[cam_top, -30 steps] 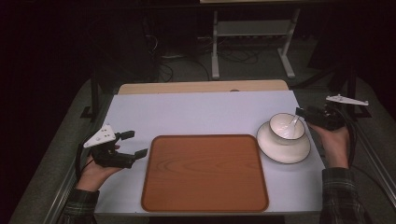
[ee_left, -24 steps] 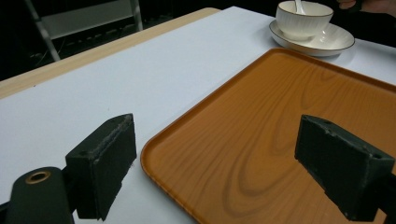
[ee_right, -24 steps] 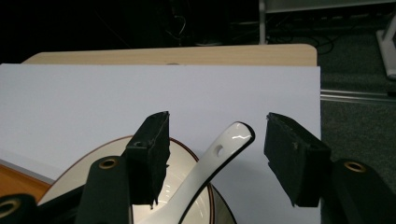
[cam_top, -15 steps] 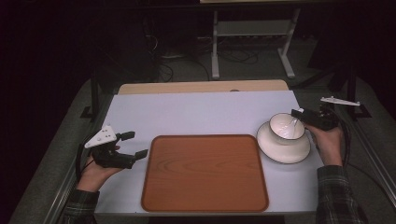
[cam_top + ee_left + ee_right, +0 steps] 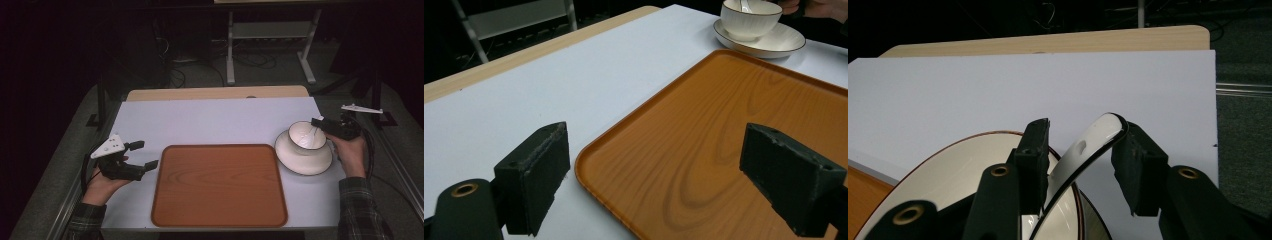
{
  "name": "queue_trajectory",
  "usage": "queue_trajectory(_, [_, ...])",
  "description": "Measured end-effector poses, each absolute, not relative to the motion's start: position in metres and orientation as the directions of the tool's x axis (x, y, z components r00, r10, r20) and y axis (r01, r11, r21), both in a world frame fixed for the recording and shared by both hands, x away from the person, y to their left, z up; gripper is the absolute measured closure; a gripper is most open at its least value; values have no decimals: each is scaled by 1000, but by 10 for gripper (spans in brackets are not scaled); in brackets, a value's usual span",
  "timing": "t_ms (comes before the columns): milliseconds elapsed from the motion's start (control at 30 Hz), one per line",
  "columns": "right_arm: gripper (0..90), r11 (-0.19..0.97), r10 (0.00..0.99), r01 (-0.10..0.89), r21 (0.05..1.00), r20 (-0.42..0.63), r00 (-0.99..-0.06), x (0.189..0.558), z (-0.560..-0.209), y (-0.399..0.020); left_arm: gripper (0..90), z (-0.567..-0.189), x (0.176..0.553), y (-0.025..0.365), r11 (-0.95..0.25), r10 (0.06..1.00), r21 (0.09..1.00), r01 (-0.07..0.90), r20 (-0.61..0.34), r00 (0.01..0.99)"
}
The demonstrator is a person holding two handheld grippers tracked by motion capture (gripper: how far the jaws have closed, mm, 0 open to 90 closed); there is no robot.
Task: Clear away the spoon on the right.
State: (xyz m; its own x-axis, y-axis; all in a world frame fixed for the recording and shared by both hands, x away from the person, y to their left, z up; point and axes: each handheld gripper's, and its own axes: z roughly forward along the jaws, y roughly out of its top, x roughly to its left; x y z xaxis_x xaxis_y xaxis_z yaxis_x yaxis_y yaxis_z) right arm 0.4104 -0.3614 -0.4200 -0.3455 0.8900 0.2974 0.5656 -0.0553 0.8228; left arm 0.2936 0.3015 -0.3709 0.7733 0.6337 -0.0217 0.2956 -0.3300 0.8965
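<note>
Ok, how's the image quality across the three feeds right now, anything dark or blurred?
High view: table evenly lit, surroundings nearly black. Left gripper view: jaws soft, tray sharp. Right gripper view: spoon handle between the jaws is bright, bowl slightly soft.

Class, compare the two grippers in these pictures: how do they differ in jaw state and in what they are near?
The left gripper has its jaws wide apart with nothing between them; the right gripper has a white spoon handle between its jaws. The left hovers beside the tray; the right is at the bowl. Both are hand-held, with black jaws.
</note>
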Motion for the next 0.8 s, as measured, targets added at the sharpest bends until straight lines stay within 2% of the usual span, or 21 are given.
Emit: queue_trajectory(800, [728,-61,878,524,850,295,-376,404,-409,-360,120,-370,293,302,-325,635,900,291,-20,772])
